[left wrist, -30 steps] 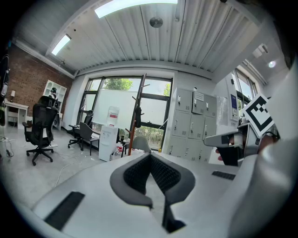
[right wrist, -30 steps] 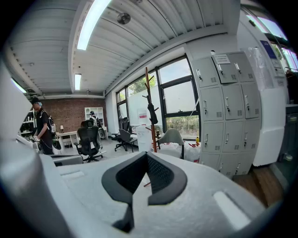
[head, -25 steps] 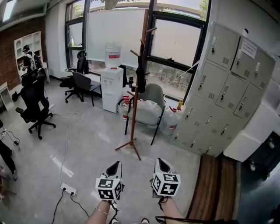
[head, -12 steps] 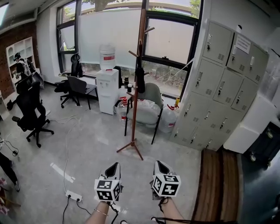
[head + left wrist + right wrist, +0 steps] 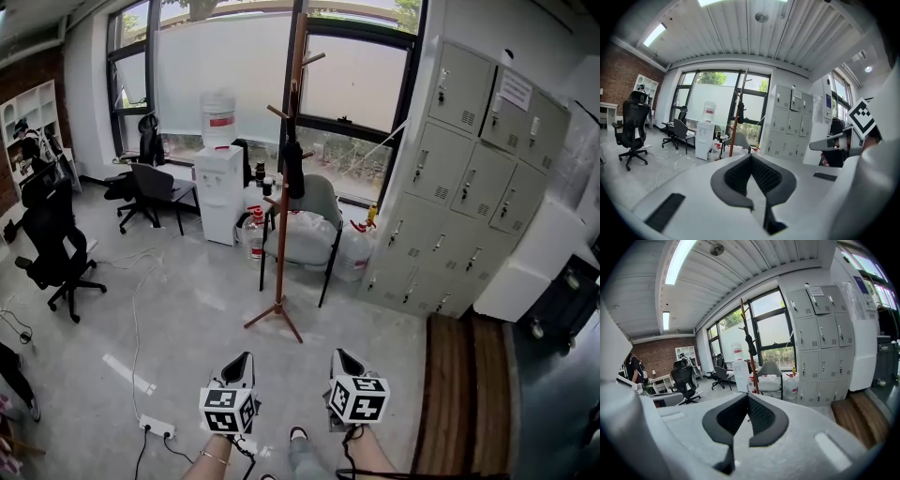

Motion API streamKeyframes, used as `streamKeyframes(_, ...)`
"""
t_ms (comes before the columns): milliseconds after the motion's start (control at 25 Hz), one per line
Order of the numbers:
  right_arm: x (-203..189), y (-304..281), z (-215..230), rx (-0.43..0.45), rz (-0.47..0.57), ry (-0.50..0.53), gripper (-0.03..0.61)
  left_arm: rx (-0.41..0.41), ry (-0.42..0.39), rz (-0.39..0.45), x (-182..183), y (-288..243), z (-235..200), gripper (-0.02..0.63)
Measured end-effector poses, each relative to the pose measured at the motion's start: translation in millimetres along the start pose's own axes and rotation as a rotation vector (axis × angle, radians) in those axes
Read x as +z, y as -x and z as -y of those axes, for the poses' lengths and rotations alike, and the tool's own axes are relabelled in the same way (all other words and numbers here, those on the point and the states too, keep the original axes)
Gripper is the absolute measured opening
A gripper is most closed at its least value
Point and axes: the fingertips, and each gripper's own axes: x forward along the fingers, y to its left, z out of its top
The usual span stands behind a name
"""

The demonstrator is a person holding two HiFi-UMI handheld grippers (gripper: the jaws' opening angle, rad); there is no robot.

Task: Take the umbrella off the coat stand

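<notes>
A tall wooden coat stand [image 5: 284, 216] on tripod feet rises from the grey floor in front of the windows. A dark folded umbrella [image 5: 293, 169] hangs from one of its upper pegs. Both grippers are held low and near me, well short of the stand, pointing at it. My left gripper [image 5: 246, 357] is shut and empty, and so is my right gripper [image 5: 337, 354]. The left gripper view shows the stand [image 5: 735, 133] and the umbrella [image 5: 740, 112] far beyond the left gripper [image 5: 751, 157]. The umbrella [image 5: 750, 345] also hangs far past the right gripper [image 5: 747, 396].
Just behind the stand a grey chair [image 5: 317, 202] holds white bags. A water dispenser [image 5: 217, 187] stands to its left, grey lockers [image 5: 459, 187] to the right. Black office chairs [image 5: 52, 234] sit left. A power strip [image 5: 155, 428] and cables lie on the floor. Wooden planking [image 5: 469, 394] lies right.
The head view has drawn nearer to the coat stand, and the room has slid left. Both grippers have sunk slightly in the picture, still shut. A shoe now shows at the bottom edge.
</notes>
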Motion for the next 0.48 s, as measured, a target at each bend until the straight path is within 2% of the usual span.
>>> streamKeyframes(200, 11, -33, 7, 0.022, -0.013, 0.003, 0.005, 0.015, 0.001, -0.003, 8, -31, -7, 0.000)
streamKeyframes(480, 56, -91, 15, 0.072, 0.007, 0.032, 0.005, 0.050, 0.013, 0.018, 37, -85, -24, 0.001)
